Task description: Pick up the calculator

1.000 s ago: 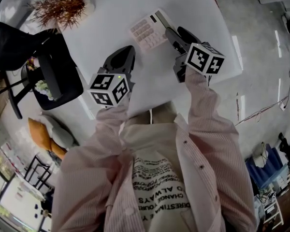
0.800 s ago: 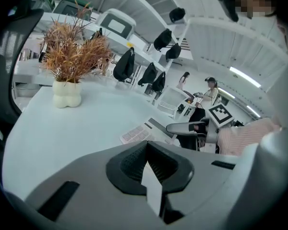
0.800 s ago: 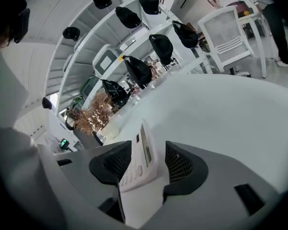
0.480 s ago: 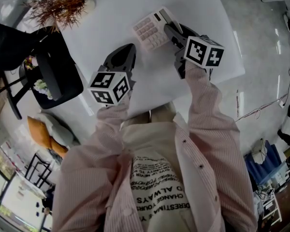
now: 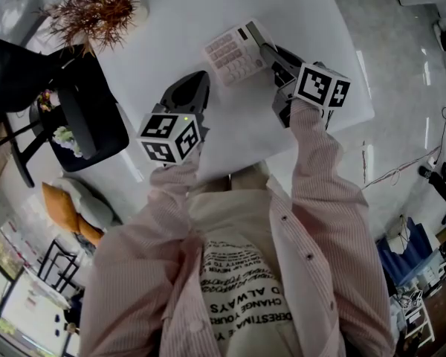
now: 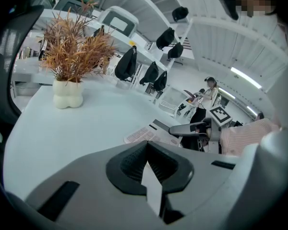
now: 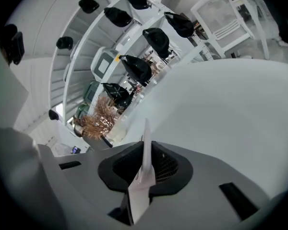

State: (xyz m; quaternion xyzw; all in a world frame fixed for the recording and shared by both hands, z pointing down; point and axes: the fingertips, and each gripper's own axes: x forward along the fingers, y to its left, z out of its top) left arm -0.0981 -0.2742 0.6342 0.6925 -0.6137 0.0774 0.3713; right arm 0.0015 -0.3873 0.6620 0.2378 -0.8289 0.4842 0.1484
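Your right gripper (image 5: 266, 49) has just been closing its jaws, and they now clamp the right-hand end of the calculator (image 5: 230, 50). In the right gripper view the calculator (image 7: 146, 133) shows edge-on as a thin pale strip between the dark pads. From the left gripper view it (image 6: 143, 135) looks low on the white table (image 5: 163, 21), with one grey jaw lying over its end. Whether the gripped end has left the surface cannot be told.

Your left gripper (image 5: 199, 77) is clenched on nothing, its jaws together. It sits on your side of the calculator and a little to its left, apart from it, with a strip of bare tabletop between.

Mind the edges. To the calculator's right the table ends soon. The right gripper's marker cube (image 5: 322, 85) already lies between the calculator and that edge, and past the edge there is only floor (image 5: 401, 58). On your side of the calculator the near edge runs under your two forearms.

The widest open room is to the calculator's left and beyond it, where the tabletop is bare. Well away in that far-left direction, a pale vase with a dried plant (image 5: 97, 6) stands close to the table's corner. Farther left of the calculator, past the table's left edge, a black chair (image 5: 89, 117) is pushed up beside the table.
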